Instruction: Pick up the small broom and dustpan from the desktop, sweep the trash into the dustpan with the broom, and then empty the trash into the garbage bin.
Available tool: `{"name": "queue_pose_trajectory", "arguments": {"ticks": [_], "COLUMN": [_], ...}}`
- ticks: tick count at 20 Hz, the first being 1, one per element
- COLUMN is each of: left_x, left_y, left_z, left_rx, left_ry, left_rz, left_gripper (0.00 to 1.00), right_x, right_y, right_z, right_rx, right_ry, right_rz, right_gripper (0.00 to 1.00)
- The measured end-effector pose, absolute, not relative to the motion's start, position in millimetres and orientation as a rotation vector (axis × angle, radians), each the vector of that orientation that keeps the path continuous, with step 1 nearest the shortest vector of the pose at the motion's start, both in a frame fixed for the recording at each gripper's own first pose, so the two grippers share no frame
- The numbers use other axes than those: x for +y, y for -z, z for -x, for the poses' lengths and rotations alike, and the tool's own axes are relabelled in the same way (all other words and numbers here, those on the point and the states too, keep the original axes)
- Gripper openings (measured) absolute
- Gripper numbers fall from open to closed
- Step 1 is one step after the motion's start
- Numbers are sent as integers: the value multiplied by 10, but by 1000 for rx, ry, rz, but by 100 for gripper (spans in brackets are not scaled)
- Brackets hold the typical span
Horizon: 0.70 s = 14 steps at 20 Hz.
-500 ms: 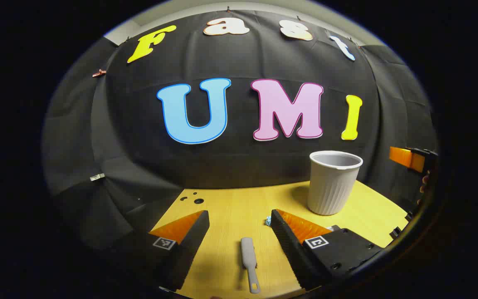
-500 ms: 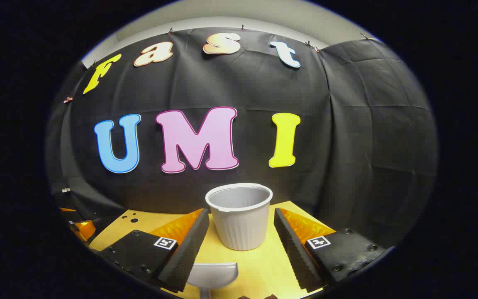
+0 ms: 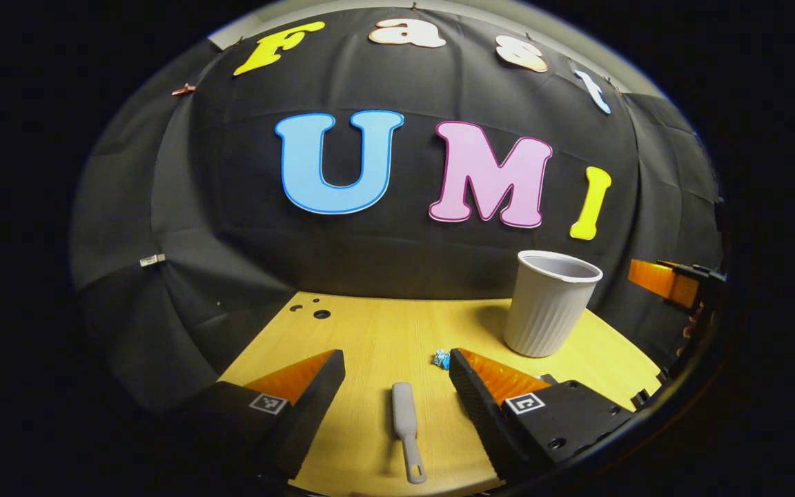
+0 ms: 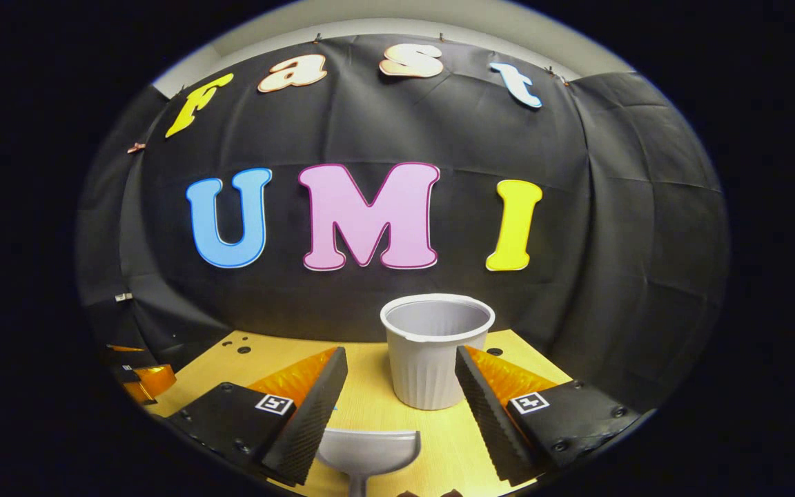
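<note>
While the small grey broom (image 3: 406, 428) lies flat on the yellow wooden surface (image 3: 377, 338), it sits in the gap between the two fingers of the left tongs (image 3: 397, 373), touching neither, its handle end with a hanging hole pointing back toward the camera. The left tongs are spread wide and hold nothing. Just off the tip of their right finger lies a small crumpled blue scrap of trash (image 3: 442, 358). Farther ahead and to the right stands the garbage bin (image 3: 549, 304), a ribbed grey cup-shaped container, upright and well apart from the broom. At the far right edge of the left gripper view, part of the other gripper shows. In the right gripper view, the grey dustpan (image 4: 368, 452) lies on the surface between the fingers of the right tongs (image 4: 401, 369), low and near the camera, its scoop facing forward. These tongs are also wide open and grip nothing. The bin (image 4: 437, 348) stands straight ahead beyond the fingertips, close to the right finger.
</note>
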<state>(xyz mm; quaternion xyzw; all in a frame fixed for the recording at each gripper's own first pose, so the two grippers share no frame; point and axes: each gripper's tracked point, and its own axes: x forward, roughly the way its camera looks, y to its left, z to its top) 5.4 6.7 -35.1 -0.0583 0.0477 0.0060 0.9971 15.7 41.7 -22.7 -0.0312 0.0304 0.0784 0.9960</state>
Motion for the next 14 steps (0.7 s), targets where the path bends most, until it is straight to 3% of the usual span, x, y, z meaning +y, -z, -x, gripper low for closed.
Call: {"name": "queue_pose_trajectory", "arguments": {"ticks": [6,14], "left_x": [-5,-59], "left_y": [532,1224], "left_z": [-108,-234], "left_rx": [169,456], "left_ry": [-56,19], "left_rz": [67,4], "left_gripper": [98,97], "right_x": [400,387], "right_y": [617,839], "right_z": [-363,-325], "right_rx": [178,219], "right_ry": [-260,-235], "right_rz": [35,45], "right_gripper": [98,97]}}
